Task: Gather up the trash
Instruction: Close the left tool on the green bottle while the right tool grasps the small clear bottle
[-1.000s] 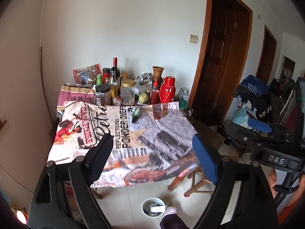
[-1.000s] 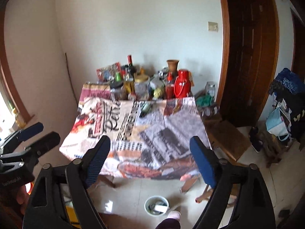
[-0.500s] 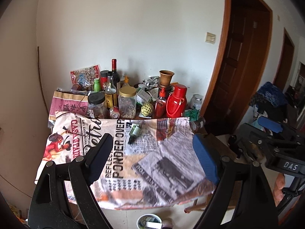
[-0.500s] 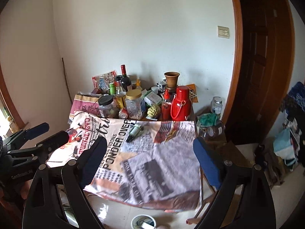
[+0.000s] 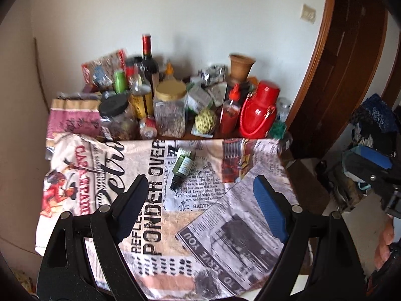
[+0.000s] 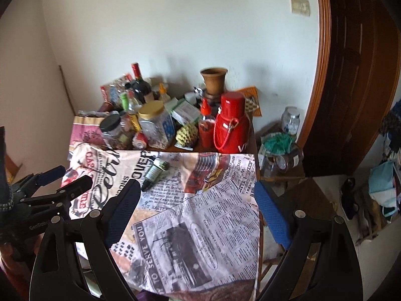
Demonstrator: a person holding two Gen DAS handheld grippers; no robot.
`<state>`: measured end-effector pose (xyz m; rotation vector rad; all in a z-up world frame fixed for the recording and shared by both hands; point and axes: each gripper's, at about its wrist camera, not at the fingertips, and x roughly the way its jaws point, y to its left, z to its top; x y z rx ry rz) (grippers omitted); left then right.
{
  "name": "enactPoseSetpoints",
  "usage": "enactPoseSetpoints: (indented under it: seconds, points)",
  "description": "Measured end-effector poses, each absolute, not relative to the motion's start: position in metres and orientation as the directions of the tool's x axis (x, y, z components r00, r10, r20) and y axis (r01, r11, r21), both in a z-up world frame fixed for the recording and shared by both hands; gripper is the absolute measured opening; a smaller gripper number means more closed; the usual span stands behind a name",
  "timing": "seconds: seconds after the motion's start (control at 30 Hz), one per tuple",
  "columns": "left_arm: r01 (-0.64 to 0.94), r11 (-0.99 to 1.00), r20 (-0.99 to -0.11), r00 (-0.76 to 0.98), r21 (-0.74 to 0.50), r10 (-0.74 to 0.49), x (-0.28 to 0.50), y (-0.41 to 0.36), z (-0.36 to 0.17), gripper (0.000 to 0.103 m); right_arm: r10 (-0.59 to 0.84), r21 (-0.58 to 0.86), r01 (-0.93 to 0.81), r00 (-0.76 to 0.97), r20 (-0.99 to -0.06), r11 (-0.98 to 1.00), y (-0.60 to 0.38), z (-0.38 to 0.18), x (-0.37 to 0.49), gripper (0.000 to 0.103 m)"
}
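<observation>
Both tools are spread wide and empty above the near edge of the counter: the left tool (image 5: pixel 198 210) and the right tool (image 6: pixel 198 213). Past them, on the printed cloth (image 5: pixel 225 225), a small green bottle (image 5: pixel 183 166) lies on its side, cap toward us; it looks like the likeliest trash. Best to come down over its middle, fingers across its width, so it cannot roll. Behind it, jars (image 5: pixel 170 111) and a red flask (image 5: pixel 259 110) crowd the back, so keep clear.
</observation>
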<state>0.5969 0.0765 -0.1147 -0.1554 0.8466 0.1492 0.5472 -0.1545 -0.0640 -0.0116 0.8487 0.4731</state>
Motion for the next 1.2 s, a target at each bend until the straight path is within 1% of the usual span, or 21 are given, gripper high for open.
enactPoseSetpoints:
  seconds: [0.17,0.3,0.47,0.53,0.6,0.63,0.7,0.73,0.8,0.87,0.93,1.03,1.13,1.2]
  points:
    - [-0.159,0.983,-0.821,0.571,-0.091,0.017,0.651,0.112,-0.163,0.085,0.338,0.174,-0.335,0.529,-0.778,0.926,-0.128,-0.095,0.579,0.090]
    - [-0.135,0.985,-0.871,0.491,-0.105,-0.025,0.698,0.140,-0.211,0.085,0.302,0.186,-0.277,0.474,-0.827,0.943,-0.106,-0.125,0.606,0.090]
    - [-0.066,0.991,-0.905,0.417,-0.117,-0.079,0.747,0.145,-0.267,0.084,0.272,0.190,-0.228,0.412,-0.870,0.955,-0.083,-0.165,0.638,0.090]
    - [-0.030,0.993,-0.915,0.393,-0.111,-0.090,0.761,0.141,-0.286,0.079,0.261,0.184,-0.220,0.401,-0.878,0.958,-0.076,-0.176,0.648,0.090]
    - [-0.011,0.995,-0.925,0.370,-0.101,-0.090,0.771,0.137,-0.302,0.070,0.249,0.175,-0.216,0.392,-0.885,0.961,-0.071,-0.186,0.656,0.090]
    - [-0.011,0.994,-0.928,0.361,-0.105,-0.094,0.774,0.137,-0.310,0.069,0.244,0.169,-0.216,0.391,-0.888,0.962,-0.069,-0.190,0.660,0.090]
    - [-0.019,0.991,-0.929,0.349,-0.134,-0.119,0.776,0.140,-0.321,0.060,0.234,0.157,-0.220,0.389,-0.891,0.963,-0.065,-0.196,0.666,0.090]
    - [-0.021,0.990,-0.930,0.346,-0.142,-0.126,0.777,0.141,-0.323,0.058,0.228,0.150,-0.223,0.386,-0.894,0.963,-0.062,-0.199,0.670,0.090]
    - [-0.026,0.987,-0.930,0.341,-0.158,-0.140,0.778,0.144,-0.329,0.049,0.222,0.141,-0.232,0.376,-0.900,0.962,-0.057,-0.207,0.676,0.090]
    - [-0.020,0.985,-0.930,0.333,-0.173,-0.157,0.779,0.146,-0.334,0.046,0.231,0.143,-0.252,0.363,-0.903,0.957,-0.051,-0.213,0.681,0.090]
    - [-0.026,0.982,-0.928,0.332,-0.188,-0.169,0.778,0.152,-0.334,0.045,0.244,0.146,-0.284,0.348,-0.905,0.948,-0.042,-0.218,0.685,0.090]
    - [-0.041,0.983,-0.923,0.355,-0.176,-0.150,0.772,0.165,-0.325,0.044,0.247,0.125,-0.349,0.333,-0.910,0.929,-0.021,-0.227,0.691,0.090]
    - [-0.092,0.980,-0.917,0.378,-0.176,-0.129,0.761,0.189,-0.314,0.044,0.269,0.126,-0.413,0.309,-0.912,0.902,0.002,-0.238,0.698,0.090]
    - [-0.137,0.975,-0.915,0.389,-0.177,-0.112,0.753,0.209,-0.306,0.044,0.302,0.154,-0.458,0.272,-0.914,0.876,0.020,-0.251,0.704,0.090]
